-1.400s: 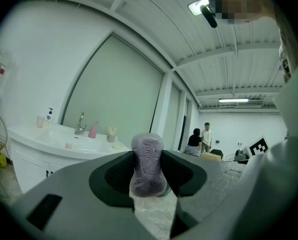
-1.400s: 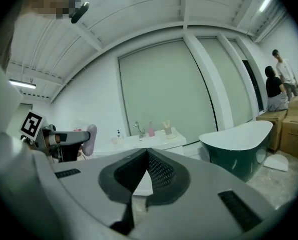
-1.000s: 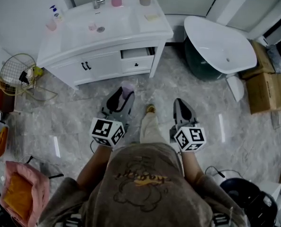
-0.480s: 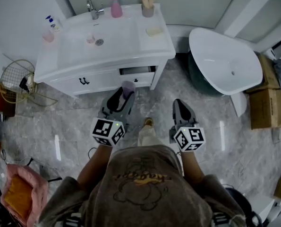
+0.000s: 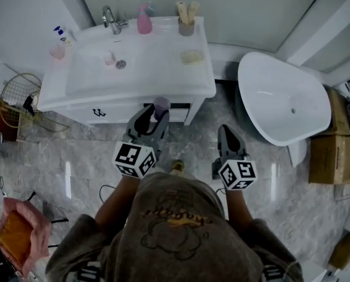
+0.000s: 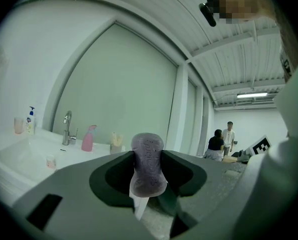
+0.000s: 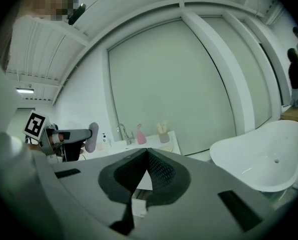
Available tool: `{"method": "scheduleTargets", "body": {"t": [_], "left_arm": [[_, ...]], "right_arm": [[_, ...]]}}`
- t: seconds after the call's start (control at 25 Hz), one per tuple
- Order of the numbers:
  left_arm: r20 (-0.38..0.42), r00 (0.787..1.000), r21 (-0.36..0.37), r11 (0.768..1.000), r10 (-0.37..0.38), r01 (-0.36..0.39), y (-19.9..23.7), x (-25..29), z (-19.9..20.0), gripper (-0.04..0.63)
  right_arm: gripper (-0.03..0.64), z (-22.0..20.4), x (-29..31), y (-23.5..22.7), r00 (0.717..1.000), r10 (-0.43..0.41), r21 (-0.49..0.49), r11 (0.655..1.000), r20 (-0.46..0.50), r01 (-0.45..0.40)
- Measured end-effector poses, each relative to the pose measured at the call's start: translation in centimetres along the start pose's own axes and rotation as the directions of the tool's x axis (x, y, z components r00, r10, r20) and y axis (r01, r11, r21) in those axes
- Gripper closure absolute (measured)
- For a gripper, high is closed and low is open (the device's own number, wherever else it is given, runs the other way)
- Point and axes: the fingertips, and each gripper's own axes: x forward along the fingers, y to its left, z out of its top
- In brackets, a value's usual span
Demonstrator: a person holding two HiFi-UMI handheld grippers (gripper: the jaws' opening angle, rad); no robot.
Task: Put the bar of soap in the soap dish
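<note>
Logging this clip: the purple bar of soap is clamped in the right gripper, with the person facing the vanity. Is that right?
No. The bar of soap is clamped in the left gripper, as the left gripper view shows; the right gripper is shut and empty. The person does face the vanity.

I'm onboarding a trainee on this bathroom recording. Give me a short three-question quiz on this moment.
1. True or false: the right gripper has its jaws together with nothing between them.
2. What holds the bar of soap? A) the left gripper B) the right gripper C) neither, it lies on the floor
3. Fill in: in the head view, the white bathtub stands to the ____ of the vanity.
Key: 1 true; 2 A; 3 right.
</note>
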Motion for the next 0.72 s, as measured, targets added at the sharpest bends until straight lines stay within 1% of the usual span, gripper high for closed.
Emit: {"method": "scheduleTargets", "body": {"t": [0.12, 0.32, 0.52, 0.72], "left_arm": [[-0.008, 1.000, 0.002, 1.000, 0.005, -0.005, 0.7, 2.0, -0.1, 0.423], [-0.024, 1.000, 0.001, 1.000, -0.007, 0.007, 2.1, 5.6, -0.1, 0.423], [-0.022, 0.999, 0.011, 0.999, -0.033, 0.033, 4.3, 10.2, 0.8, 0.423], [-0.031, 0.997, 0.011, 0.997, -0.072, 0.072, 7.0, 15.9, 2.2, 0.423]], "right_arm": [[0.615, 0.8, 1.9, -1.0, 1.000, 0.010, 0.000, 1.000, -0.002, -0.010], [0.615, 0.8, 5.3, -2.6, 1.000, 0.018, 0.004, 1.000, -0.016, -0.018], [0.615, 1.5, 9.4, -4.1, 1.000, 0.017, 0.004, 1.000, -0.025, -0.017], [0.615, 3.5, 14.5, -5.5, 1.000, 0.003, 0.000, 1.000, -0.023, -0.003]]}}
